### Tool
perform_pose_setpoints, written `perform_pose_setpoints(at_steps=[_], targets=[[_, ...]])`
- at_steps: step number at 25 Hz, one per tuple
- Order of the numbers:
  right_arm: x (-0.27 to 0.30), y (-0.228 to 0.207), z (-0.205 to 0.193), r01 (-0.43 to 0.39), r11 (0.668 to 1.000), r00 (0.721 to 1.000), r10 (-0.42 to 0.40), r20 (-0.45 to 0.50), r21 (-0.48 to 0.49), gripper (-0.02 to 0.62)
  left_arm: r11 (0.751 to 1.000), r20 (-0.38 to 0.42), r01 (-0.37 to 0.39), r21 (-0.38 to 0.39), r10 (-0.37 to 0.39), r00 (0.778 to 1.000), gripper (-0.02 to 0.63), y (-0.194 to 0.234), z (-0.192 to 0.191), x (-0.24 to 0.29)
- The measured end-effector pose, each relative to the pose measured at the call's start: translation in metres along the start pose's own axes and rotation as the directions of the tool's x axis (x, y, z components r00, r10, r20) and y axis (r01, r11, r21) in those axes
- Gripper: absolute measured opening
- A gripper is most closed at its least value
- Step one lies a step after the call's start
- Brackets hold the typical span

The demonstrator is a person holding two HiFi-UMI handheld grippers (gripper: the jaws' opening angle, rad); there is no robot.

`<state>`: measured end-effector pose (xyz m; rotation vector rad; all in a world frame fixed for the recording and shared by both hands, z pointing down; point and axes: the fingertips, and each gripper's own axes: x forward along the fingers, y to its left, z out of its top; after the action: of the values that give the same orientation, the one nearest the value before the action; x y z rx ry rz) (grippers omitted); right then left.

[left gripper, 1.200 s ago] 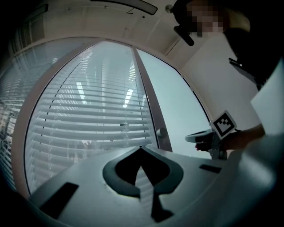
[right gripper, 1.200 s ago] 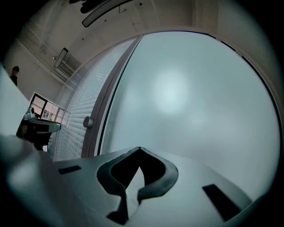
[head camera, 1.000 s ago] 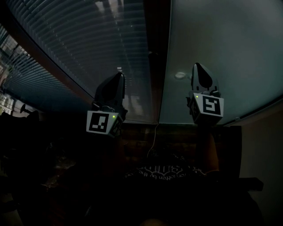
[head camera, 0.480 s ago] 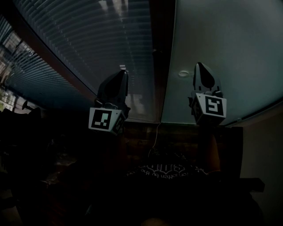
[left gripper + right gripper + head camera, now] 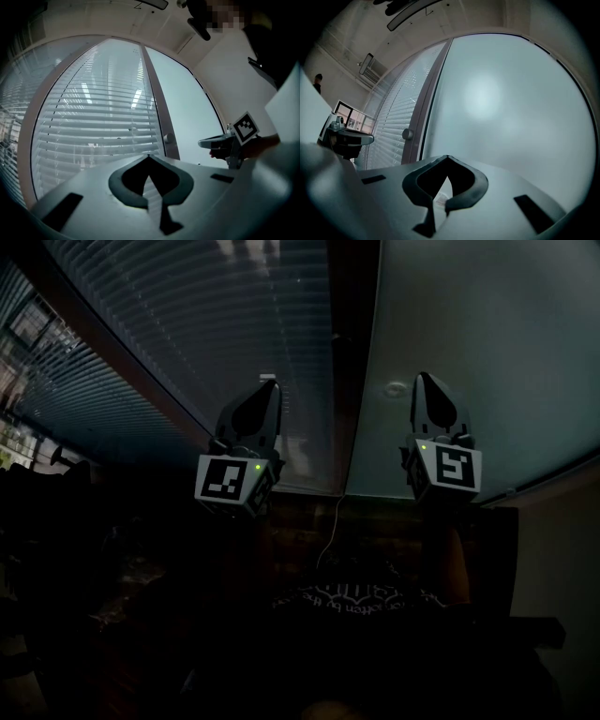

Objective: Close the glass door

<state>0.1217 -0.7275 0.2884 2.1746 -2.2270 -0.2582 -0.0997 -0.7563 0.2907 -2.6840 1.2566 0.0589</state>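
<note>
A frosted glass door panel (image 5: 487,343) fills the right half of the head view, and a small round knob (image 5: 394,390) sits near its left edge. A dark upright frame (image 5: 352,352) separates it from a glass panel backed by slatted blinds (image 5: 187,324). My left gripper (image 5: 272,382) is shut and empty, and it points at the blinds panel just left of the frame. My right gripper (image 5: 424,378) is also shut and empty, and it points at the frosted panel just right of the knob. The knob (image 5: 168,138) shows in the left gripper view, and the knob (image 5: 407,134) also shows in the right gripper view.
A low dark ledge (image 5: 375,521) runs along the foot of the glass, with a thin white cord (image 5: 328,531) hanging over it. More windows with blinds (image 5: 37,381) continue to the far left. A plain wall (image 5: 562,549) stands at the right.
In the head view my left gripper sits a little further right and higher, closer to the dark frame. The right gripper has stayed where it was, and both stay shut.
</note>
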Motion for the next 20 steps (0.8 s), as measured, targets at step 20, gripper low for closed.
perform_pose_setpoints(at_steps=[20], targets=[[-0.005, 0.003, 0.002, -0.008, 1.0, 1.0, 0.008, 0.008, -0.009, 0.002, 1.0, -0.002, -0.018, -0.006, 0.018, 1.0, 0.002, 0.005, -0.001, -0.01]])
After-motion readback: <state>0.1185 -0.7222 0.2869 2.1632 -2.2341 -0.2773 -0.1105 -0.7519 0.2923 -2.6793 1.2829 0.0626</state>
